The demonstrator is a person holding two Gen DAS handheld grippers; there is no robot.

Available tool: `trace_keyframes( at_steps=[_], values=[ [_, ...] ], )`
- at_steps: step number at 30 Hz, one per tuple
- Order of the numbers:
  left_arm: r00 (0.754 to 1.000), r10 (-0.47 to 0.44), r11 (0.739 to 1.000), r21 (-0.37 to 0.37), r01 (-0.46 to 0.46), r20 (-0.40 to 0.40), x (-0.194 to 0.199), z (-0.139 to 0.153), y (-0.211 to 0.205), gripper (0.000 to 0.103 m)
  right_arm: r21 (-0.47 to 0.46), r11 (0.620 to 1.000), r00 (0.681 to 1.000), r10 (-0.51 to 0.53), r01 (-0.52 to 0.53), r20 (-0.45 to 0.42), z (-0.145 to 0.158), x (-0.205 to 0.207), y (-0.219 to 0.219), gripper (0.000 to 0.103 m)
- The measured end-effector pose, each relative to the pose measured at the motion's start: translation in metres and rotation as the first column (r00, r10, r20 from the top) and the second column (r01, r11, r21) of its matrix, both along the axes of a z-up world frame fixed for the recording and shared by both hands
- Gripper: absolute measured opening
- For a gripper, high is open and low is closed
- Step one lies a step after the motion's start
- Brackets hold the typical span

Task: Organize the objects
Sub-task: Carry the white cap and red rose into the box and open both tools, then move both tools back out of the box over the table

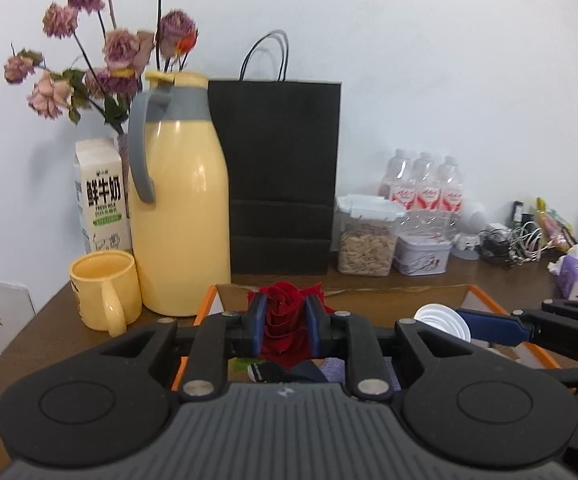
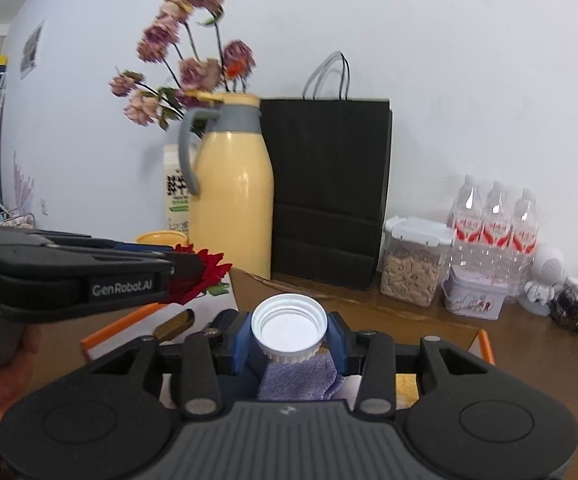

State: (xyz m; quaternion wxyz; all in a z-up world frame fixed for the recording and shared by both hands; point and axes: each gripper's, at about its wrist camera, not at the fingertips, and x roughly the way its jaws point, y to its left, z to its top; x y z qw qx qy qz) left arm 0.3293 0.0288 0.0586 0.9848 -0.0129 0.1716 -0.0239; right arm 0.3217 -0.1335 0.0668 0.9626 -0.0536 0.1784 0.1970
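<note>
My left gripper (image 1: 285,324) is shut on a red rose (image 1: 283,320) and holds it above the orange-rimmed tray (image 1: 489,296). It also shows in the right wrist view (image 2: 193,270) with the rose (image 2: 203,276) at its tip. My right gripper (image 2: 289,340) is shut on a white screw cap (image 2: 288,328), its open side facing the camera, above a purple cloth (image 2: 297,380) in the tray. The cap (image 1: 443,320) and the right gripper's blue finger (image 1: 493,326) show at the right of the left wrist view.
At the back stand a yellow thermos jug (image 1: 181,216), a yellow mug (image 1: 103,288), a milk carton (image 1: 99,196), dried flowers (image 1: 109,52), a black paper bag (image 1: 281,176), a cereal container (image 1: 367,236), a tin (image 1: 421,254), water bottles (image 1: 425,188) and cables (image 1: 509,240).
</note>
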Motion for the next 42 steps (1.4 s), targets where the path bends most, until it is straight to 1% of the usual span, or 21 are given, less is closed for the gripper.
trace_keyframes(
  at_steps=[5, 7, 8, 9, 10, 11, 12, 13, 14, 16, 17, 18, 23, 30, 36, 42],
  values=[
    [0.998, -0.018, 1.0, 0.001, 0.018, -0.054, 0.012, -0.015, 0.004, 0.022, -0.018, 1.0, 0.998, -0.006, 0.005, -0.058, -0.021, 0.015, 0.0, 0.039],
    [0.998, -0.014, 1.0, 0.006, 0.015, -0.061, 0.012, -0.017, 0.004, 0.025, -0.025, 1.0, 0.997, -0.01, 0.009, -0.071, -0.025, 0.017, 0.0, 0.039],
    [0.998, -0.007, 1.0, 0.007, 0.007, -0.062, 0.012, -0.017, 0.004, 0.03, -0.028, 1.0, 0.997, -0.014, 0.012, -0.076, -0.026, 0.017, 0.0, 0.039],
    [0.998, 0.004, 1.0, 0.01, -0.004, -0.061, 0.011, -0.018, 0.005, 0.038, -0.028, 1.0, 0.997, -0.016, 0.014, -0.077, -0.026, 0.016, -0.001, 0.039],
    [0.998, 0.013, 1.0, 0.017, -0.012, -0.059, 0.01, -0.018, 0.004, 0.042, -0.024, 1.0, 0.997, -0.019, 0.017, -0.075, -0.026, 0.015, -0.002, 0.043],
    [0.998, 0.024, 0.999, 0.026, -0.022, -0.054, 0.008, -0.017, 0.004, 0.052, -0.021, 0.999, 0.997, -0.028, 0.027, -0.072, -0.026, 0.013, -0.003, 0.055],
    [0.998, 0.034, 0.999, 0.032, -0.033, -0.047, 0.006, -0.016, 0.004, 0.068, -0.017, 0.999, 0.997, -0.039, 0.038, -0.066, -0.025, 0.012, -0.004, 0.064],
    [0.998, 0.046, 0.998, 0.037, -0.045, -0.035, 0.004, -0.015, 0.004, 0.08, -0.011, 0.999, 0.997, -0.051, 0.051, -0.055, -0.023, 0.01, -0.005, 0.082],
    [0.998, 0.06, 0.997, 0.039, -0.059, -0.02, 0.001, -0.013, 0.003, 0.102, -0.006, 0.998, 0.997, -0.062, 0.062, -0.042, -0.022, 0.008, -0.007, 0.092],
    [0.997, 0.075, 0.996, 0.041, -0.076, 0.02, -0.005, -0.01, 0.003, 0.103, 0.002, 0.997, 0.997, -0.077, 0.077, -0.025, -0.019, 0.004, -0.011, 0.096],
    [0.997, 0.076, 0.996, 0.041, -0.077, 0.025, -0.006, -0.008, 0.004, 0.103, 0.009, 0.996, 0.996, -0.085, 0.085, -0.024, -0.018, 0.004, -0.013, 0.102],
    [0.996, 0.081, 0.996, 0.039, -0.082, 0.027, -0.007, -0.007, 0.003, 0.103, 0.016, 0.996, 0.995, -0.093, 0.093, -0.023, -0.017, 0.003, -0.015, 0.103],
    [0.995, 0.098, 0.994, 0.043, -0.099, 0.034, -0.01, -0.004, 0.002, 0.103, 0.032, 0.993, 0.994, -0.109, 0.109, -0.024, -0.014, 0.002, -0.022, 0.103],
    [0.993, 0.104, 0.993, 0.046, -0.107, 0.063, -0.024, 0.007, 0.0, 0.103, 0.038, 0.993, 0.994, -0.112, 0.111, 0.003, -0.004, -0.009, -0.029, 0.103],
    [0.991, 0.106, 0.993, 0.051, -0.11, 0.079, -0.047, 0.019, 0.001, 0.103, 0.041, 0.995, 0.996, -0.091, 0.091, 0.011, 0.011, -0.031, -0.039, 0.103],
    [0.991, 0.103, 0.992, 0.068, -0.109, 0.081, -0.075, 0.027, 0.002, 0.103, 0.01, 0.997, 0.997, -0.076, 0.075, 0.016, 0.02, -0.062, -0.053, 0.103]
  ],
)
